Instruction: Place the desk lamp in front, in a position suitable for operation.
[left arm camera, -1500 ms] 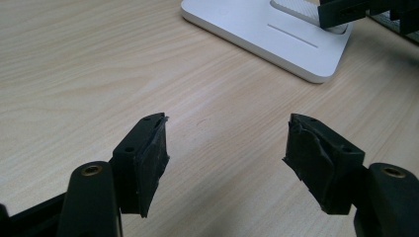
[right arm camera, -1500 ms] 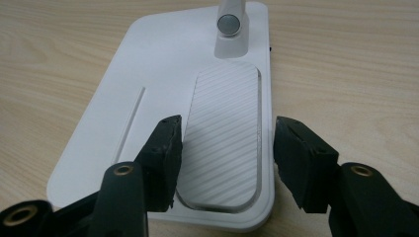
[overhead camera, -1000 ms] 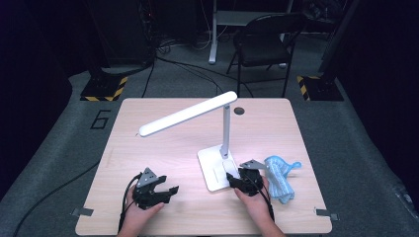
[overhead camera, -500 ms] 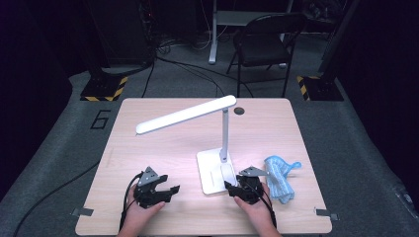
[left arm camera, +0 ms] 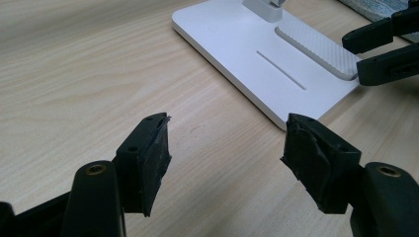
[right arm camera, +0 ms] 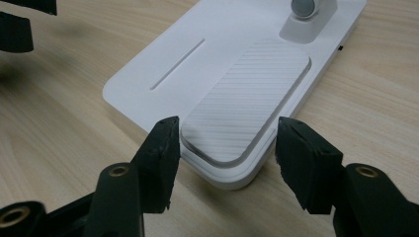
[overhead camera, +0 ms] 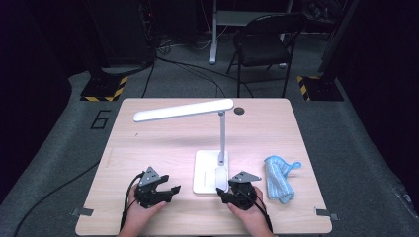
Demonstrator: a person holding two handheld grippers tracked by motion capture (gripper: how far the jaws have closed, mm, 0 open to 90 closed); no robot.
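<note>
Right gripper [overhead camera: 225, 195] had backed off the lamp base [overhead camera: 205, 173], jaws just opening, empty | left gripper [overhead camera: 170, 190] idle, half-open, empty | lamp stood mid-table, cloth [overhead camera: 277, 178] beside | step: releasing base; next likely cloth pickup.

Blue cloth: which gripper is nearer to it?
Right. The right gripper sits at the near right corner of the lamp base, just left of the blue cloth. The left gripper is beyond the base, on its far left side.
</note>
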